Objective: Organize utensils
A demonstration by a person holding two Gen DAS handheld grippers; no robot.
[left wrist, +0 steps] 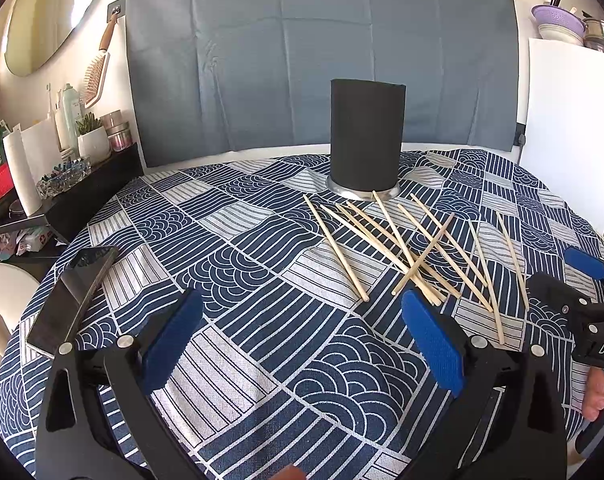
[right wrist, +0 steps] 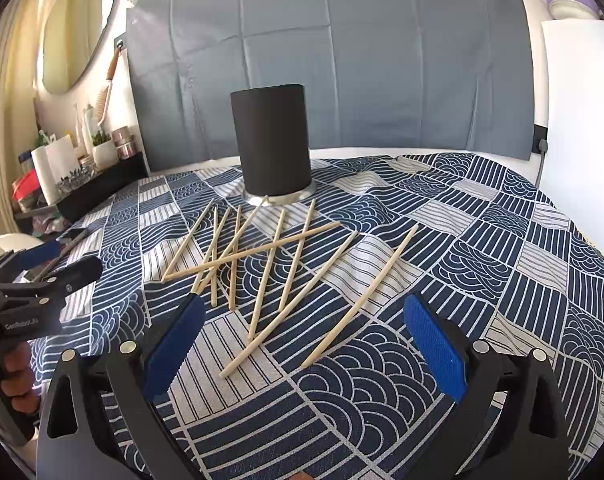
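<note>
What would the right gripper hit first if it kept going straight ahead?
Probably the scattered chopsticks on the tablecloth; beyond them stands the black holder. Depth is hard to judge.

The tabletop (right wrist: 482,240) wears a navy and off-white cloth patterned in patches of stripes and scalloped waves. On it stands a matte black holder (right wrist: 273,140) with a silver base rim; in front of the holder lie pale tan wooden chopsticks (right wrist: 285,264). Behind the holder hangs a grey-blue sheet (right wrist: 382,60). Each black tool carries blue pads (right wrist: 434,352).
</note>
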